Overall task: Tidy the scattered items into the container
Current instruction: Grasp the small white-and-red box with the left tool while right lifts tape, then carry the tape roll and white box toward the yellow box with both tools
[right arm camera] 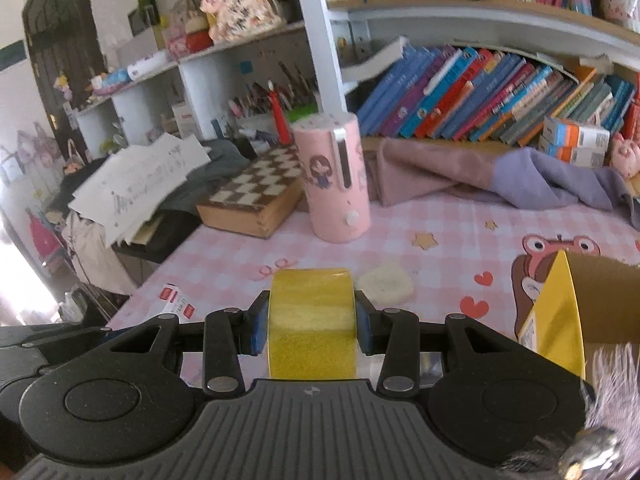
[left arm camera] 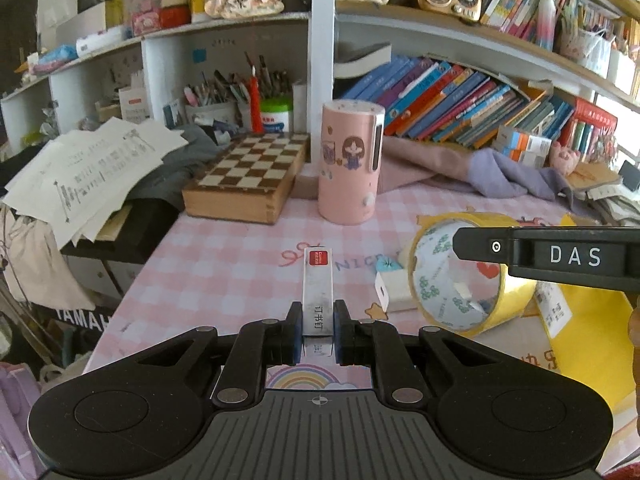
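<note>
over the pink checked bench (left arm camera: 224,256) my left gripper (left arm camera: 318,322) clamps a slim silver staple box (left arm camera: 318,292), my right gripper (right arm camera: 312,320) grips the yellow tape roll (right arm camera: 312,320), neither yet inside the yellow cardboard box (right arm camera: 560,308), white eraser (right arm camera: 386,286) left.

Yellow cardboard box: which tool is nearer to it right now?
Right. The right tool, shut on the yellow tape roll, has the yellow cardboard box just to its right. The left tool, holding the staples box, sits farther left, beyond the tape.
</note>
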Tool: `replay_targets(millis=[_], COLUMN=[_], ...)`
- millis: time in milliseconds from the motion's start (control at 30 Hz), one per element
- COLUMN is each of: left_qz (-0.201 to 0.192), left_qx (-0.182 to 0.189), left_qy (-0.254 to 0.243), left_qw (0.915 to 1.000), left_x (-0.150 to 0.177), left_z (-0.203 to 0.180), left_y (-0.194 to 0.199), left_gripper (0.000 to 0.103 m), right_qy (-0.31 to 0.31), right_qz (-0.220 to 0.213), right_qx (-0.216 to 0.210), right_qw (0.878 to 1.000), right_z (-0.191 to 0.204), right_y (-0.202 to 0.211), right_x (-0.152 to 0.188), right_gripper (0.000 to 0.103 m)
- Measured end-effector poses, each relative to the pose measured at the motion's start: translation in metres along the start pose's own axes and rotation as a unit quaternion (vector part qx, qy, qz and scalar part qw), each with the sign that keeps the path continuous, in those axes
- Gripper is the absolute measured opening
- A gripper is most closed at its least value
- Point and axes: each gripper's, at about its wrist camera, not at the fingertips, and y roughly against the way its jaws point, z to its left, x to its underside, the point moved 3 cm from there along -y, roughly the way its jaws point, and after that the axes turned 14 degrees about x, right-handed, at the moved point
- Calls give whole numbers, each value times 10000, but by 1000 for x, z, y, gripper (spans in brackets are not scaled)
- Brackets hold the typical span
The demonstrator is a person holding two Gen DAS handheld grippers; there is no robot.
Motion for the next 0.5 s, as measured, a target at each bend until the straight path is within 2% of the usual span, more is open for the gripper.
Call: replay_targets(millis=[167, 500], left_qz=[-134, -210], left_qx=[-13, 135], left_qy=[-52, -95], left_qw=[9999, 9996], left_x=[-1, 9], left_z=[0, -6], left_y=[13, 32], left_gripper=[13, 13], right_qy=[-119, -13], right_qz=[-145, -29], right_qx=[9, 254], right_qw=[9998, 9997], right_z=[0, 4], right_y=[12, 30], right_x=[-4, 14], right_gripper=[39, 39])
